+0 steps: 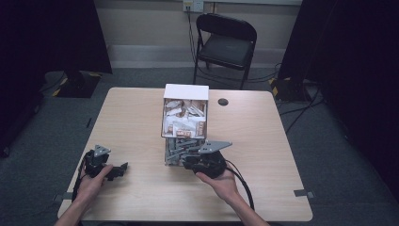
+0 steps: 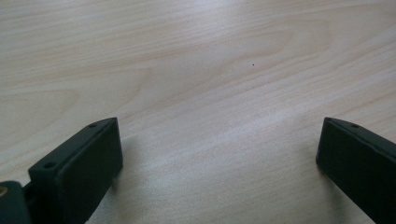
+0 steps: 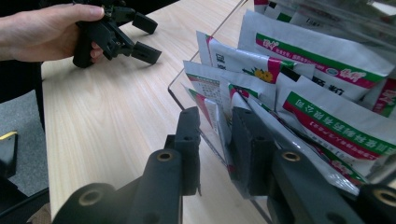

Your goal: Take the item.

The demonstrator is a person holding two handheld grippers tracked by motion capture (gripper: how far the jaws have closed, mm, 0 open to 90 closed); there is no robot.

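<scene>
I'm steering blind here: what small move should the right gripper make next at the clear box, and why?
Probably close the right gripper a little more. Its jaws straddle the wall of the clear box, one outside, one inside against a white packet, with a gap left. The left gripper sits idle and open on the table.

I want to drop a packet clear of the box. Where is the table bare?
Bare wood lies between the left gripper and the clear box, and right of the box toward the table edge. It is crowded at the box's near end, where the right gripper works.
</scene>
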